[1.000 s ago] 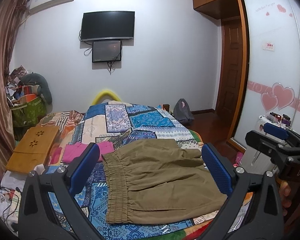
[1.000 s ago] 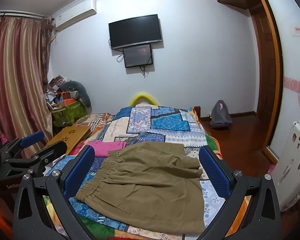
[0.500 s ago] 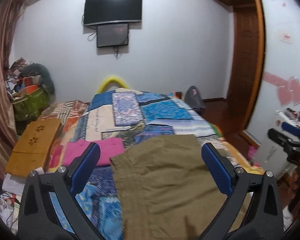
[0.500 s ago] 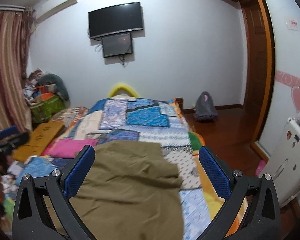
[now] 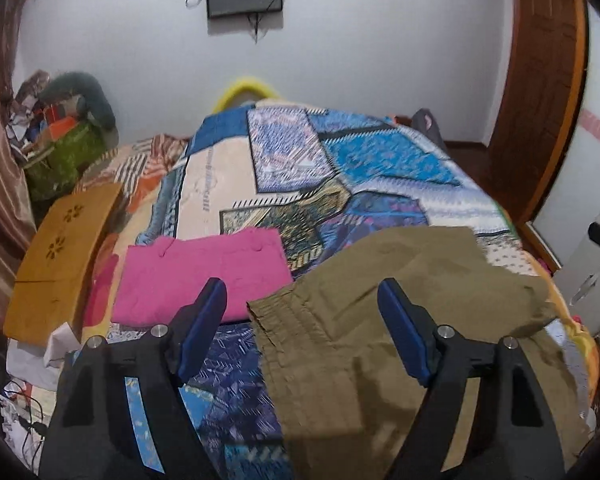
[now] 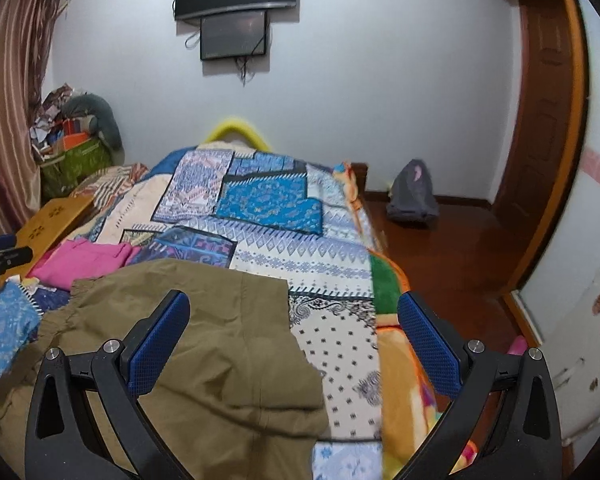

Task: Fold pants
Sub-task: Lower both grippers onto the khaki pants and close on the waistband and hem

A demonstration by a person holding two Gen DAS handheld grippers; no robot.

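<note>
Because the olive-brown cotton pants point(image 5: 384, 320) lie spread on the patchwork quilt of the bed point(image 5: 300, 168), nothing of the fold looks started yet; they sit at the near end, waistband toward the left, just beside a folded pink garment point(image 5: 204, 276). In the right wrist view the same pants point(image 6: 204, 340) show their leg ends toward the right, one hem rumpled over the quilt point(image 6: 340, 264).

The left gripper point(image 5: 302, 326) hangs over the elastic waistband corner. Its blue pads point(image 5: 204, 326) have just been closing in somewhat, yet they press on nothing: the cloth lies below them, not between them, so the gripper is empty and released. The right gripper point(image 6: 294, 340) stands wide apart over the leg end, likewise holding nothing.

The fabric looks light, limp and thin, likely to sag and drape the moment it is lifted, and unlikely to slip much against ribbed pads. It will not hold a shape on its own, so a single pinch would let the rest trail and crease. I judge the sound places to take hold are the gathered waistband at the left, which is thicker and gives the pads something to bite, and the hem edge at the right, so both ends rise together. The soft quilt beneath could get pinched along with the cloth.
</note>
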